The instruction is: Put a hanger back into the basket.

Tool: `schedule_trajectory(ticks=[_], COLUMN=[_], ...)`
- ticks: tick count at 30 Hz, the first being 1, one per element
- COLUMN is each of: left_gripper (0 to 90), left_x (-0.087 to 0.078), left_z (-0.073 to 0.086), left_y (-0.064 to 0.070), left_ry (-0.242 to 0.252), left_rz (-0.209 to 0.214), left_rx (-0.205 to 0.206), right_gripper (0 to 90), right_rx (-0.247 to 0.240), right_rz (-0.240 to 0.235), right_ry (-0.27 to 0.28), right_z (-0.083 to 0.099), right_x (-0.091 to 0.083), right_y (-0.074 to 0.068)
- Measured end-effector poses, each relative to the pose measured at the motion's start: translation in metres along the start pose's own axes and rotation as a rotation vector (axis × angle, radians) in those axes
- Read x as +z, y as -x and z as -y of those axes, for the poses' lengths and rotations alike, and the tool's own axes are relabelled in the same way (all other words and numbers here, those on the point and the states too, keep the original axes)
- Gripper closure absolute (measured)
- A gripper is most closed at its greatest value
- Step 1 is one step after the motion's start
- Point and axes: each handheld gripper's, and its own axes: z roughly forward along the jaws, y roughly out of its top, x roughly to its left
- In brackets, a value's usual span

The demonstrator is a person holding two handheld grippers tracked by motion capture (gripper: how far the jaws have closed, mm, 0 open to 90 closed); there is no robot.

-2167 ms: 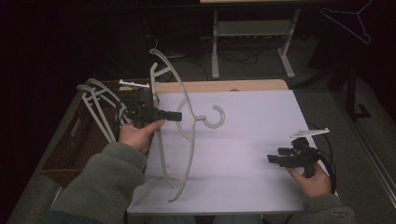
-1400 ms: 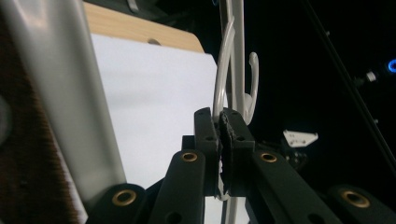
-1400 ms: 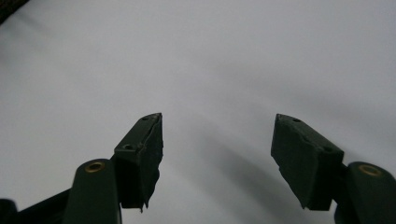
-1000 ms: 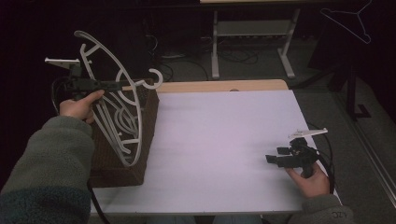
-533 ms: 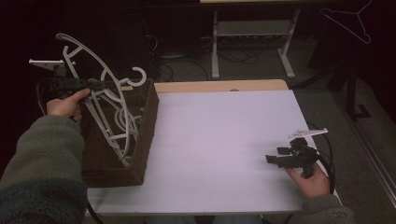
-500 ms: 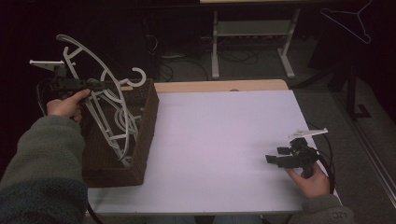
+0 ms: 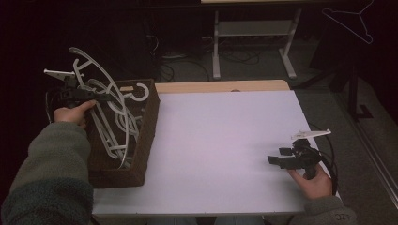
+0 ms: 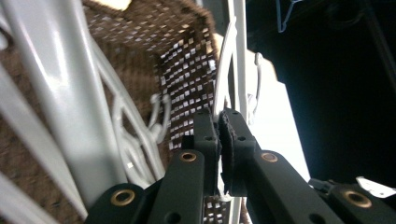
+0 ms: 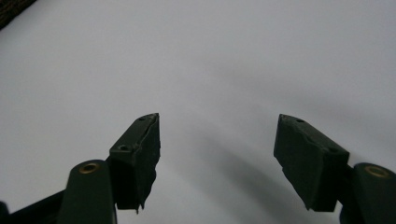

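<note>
A white hanger (image 7: 96, 75) was held clamped in the left gripper (image 8: 219, 122) over the brown basket (image 7: 145, 126), while the right gripper (image 9: 217, 140) was kept spread apart above the table (image 7: 225, 140).

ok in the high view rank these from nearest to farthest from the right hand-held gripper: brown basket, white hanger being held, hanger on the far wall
From the right hand-held gripper:
1. Brown basket, at the table's left edge.
2. White hanger, gripped above the basket, farther left.
3. Wall hanger, top right, apparently far behind the table.
</note>
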Motion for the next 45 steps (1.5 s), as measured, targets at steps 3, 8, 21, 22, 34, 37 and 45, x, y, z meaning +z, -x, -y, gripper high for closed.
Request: schedule_trajectory(ticks=[3, 8, 21, 22, 34, 37, 45], left_gripper=[85.9, 85.6, 83.7, 83.3, 64.9, 64.0, 63.2], left_x=[0.003, 0.008, 0.012, 0.012, 0.006, 0.002, -0.005], left_z=[0.004, 0.008, 0.015, 0.015, 0.019, 0.020, 0.027], left_y=[-0.005, -0.009, -0.012, -0.012, -0.012, -0.010, 0.002], left_ry=[-0.008, -0.026, -0.042, -0.046, -0.046, -0.040, -0.028], left_rz=[-0.004, -0.004, -0.017, -0.021, -0.091, -0.084, -0.047], left_rx=[-0.004, 0.002, 0.022, 0.025, 0.046, 0.054, 0.118], right_gripper=[30.5, 30.3, 30.1, 30.1, 29.7, 29.3, 28.2], right_rx=[-0.005, -0.005, -0.014, -0.016, -0.018, -0.015, -0.028], right_rz=[0.002, 0.001, -0.002, -0.002, -0.002, -0.002, -0.003], right_ry=[0.002, -0.003, 0.004, 0.006, 0.004, 0.003, 0.015], right_z=[0.000, 0.000, 0.000, -0.001, -0.001, -0.001, -0.002], right_x=[0.000, 0.000, -0.001, -0.001, -0.002, -0.002, -0.002], right_y=[0.000, -0.002, -0.002, -0.002, -0.005, -0.006, -0.006])
